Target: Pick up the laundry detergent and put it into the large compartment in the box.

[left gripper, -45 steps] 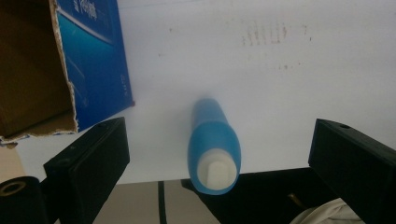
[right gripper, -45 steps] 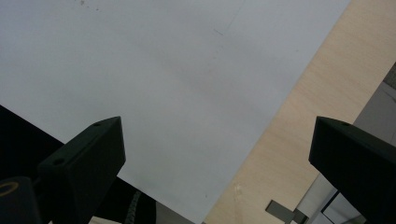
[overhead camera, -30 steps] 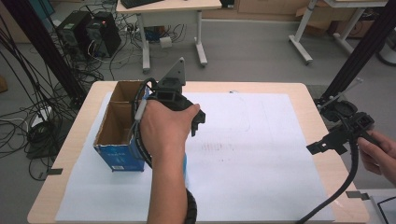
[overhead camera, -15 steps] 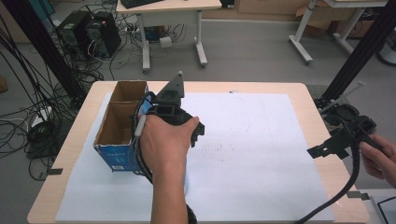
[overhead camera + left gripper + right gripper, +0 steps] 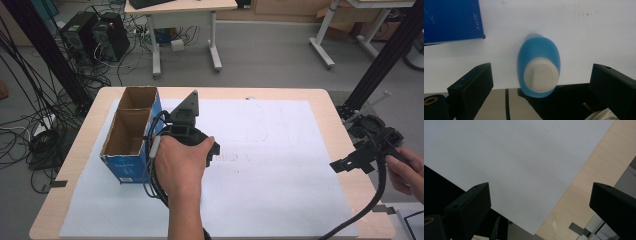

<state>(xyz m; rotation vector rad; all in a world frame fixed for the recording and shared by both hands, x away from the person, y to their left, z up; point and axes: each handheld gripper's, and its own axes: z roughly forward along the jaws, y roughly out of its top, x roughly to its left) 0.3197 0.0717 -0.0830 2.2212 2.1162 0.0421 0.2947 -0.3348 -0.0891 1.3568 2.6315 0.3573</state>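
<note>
While the blue bottle [image 5: 538, 65] lies on its side on the white sheet [image 5: 280, 165] just beside the blue box [image 5: 131, 142], it is framed between the spread, empty fingers of the left gripper [image 5: 539, 82]. It is judged light, smooth and slippery, best taken across its rounded body. Print on the box cannot be read; the right gripper [image 5: 541, 205] is held spread and empty over the table [image 5: 345, 180] edge.

One camera sits high above the person's side and looks forward and down on the whole table [image 5: 320, 100], with the floor and desks behind. The left gripper's camera looks down, very close to the white paper [image 5: 574, 37], beside the blue box [image 5: 451, 20]. The right gripper's camera looks down close at the paper's edge and the wood. All three see the white paper.
</note>
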